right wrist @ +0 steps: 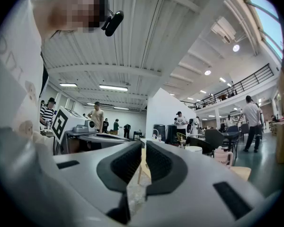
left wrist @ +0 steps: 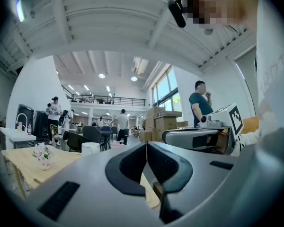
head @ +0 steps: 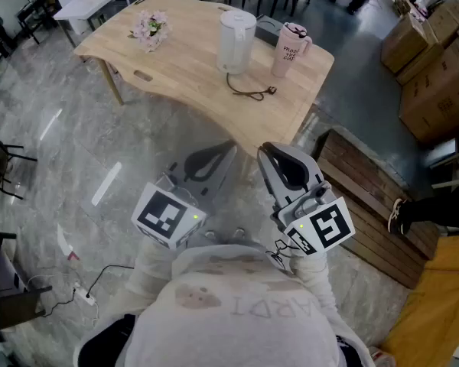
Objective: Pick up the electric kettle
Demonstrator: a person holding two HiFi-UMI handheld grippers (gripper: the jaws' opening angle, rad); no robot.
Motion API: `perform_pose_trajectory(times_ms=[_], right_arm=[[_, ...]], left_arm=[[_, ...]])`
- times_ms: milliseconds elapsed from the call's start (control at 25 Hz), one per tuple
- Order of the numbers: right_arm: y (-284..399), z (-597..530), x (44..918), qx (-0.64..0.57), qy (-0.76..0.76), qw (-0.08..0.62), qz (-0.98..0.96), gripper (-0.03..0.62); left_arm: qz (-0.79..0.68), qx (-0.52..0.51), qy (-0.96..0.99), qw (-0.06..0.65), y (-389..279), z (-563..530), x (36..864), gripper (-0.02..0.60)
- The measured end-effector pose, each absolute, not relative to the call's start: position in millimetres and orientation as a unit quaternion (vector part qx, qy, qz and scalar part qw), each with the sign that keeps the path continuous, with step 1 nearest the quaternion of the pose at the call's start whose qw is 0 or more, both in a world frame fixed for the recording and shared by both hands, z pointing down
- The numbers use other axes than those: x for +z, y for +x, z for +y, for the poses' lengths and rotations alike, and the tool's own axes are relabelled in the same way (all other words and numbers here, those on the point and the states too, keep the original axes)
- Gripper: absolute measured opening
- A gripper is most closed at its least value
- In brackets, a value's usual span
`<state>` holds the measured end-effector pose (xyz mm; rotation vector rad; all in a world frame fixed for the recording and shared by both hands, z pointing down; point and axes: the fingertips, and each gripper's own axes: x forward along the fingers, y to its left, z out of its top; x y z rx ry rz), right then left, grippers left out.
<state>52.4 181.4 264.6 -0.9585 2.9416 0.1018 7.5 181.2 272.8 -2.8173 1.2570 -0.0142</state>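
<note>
The electric kettle [head: 236, 40], white and translucent, stands upright on the far side of a light wooden table [head: 176, 67]; its dark cord [head: 251, 90] lies in front of it. It shows small in the left gripper view [left wrist: 90, 148] and in the right gripper view [right wrist: 194, 149]. Both grippers are held level near my chest, well short of the table. My left gripper [head: 228, 147] [left wrist: 146, 144] is shut with nothing in it. My right gripper [head: 265, 150] [right wrist: 143, 145] has its pads nearly together and holds nothing.
A pink mug [head: 291, 50] stands right of the kettle, and a small flower bunch [head: 149, 29] sits at the table's left. A slatted wooden bench [head: 375, 205] lies right of me, with cardboard boxes [head: 436, 60] beyond. A power strip [head: 84, 297] lies on the floor.
</note>
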Motion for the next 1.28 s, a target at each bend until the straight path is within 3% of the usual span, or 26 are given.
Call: perform_pose_trajectory(times_ms=[1280], right_arm=[[22.0, 153.3, 270.2, 0.010, -0.336, 0.064, 0.940, 0.041]], left_arm=[[0.380, -0.024, -0.925, -0.001, -34.6, 141.1, 310.5, 0.015]])
